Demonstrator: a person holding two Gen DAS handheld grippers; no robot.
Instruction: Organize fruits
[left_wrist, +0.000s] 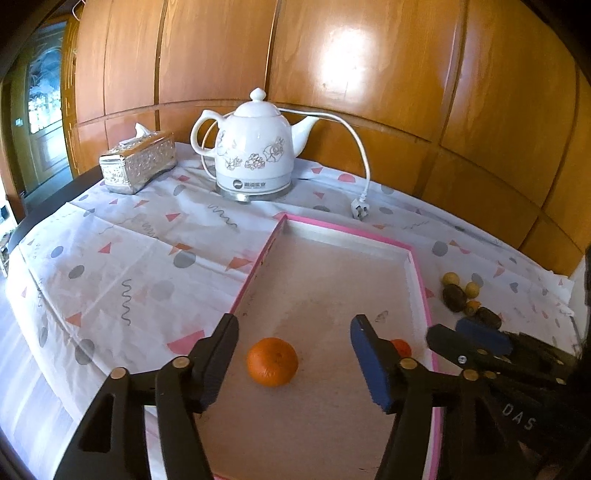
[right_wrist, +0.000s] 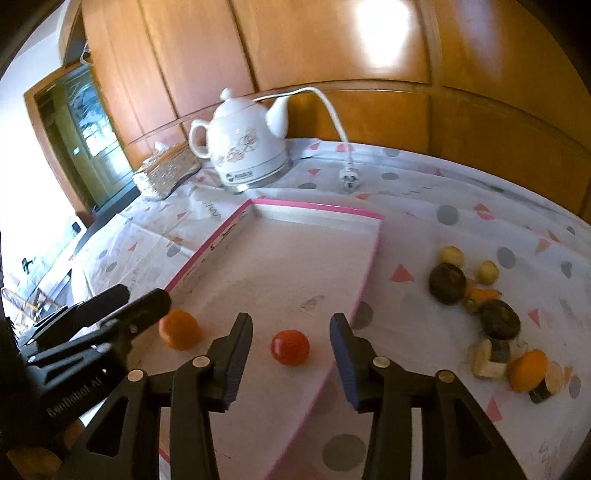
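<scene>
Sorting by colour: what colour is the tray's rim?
Pink, framing the shallow rectangular tray; clearest in the right wrist view.

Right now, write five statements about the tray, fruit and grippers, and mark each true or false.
1. An orange lies in the tray. True.
2. The left gripper grips the orange. False: its jaws stand open around it.
3. A small red fruit lies in the tray. True.
4. The kettle stands in the tray. False: it stands on the tablecloth behind.
5. All fruit is in the tray. False: a pile lies outside.
</scene>
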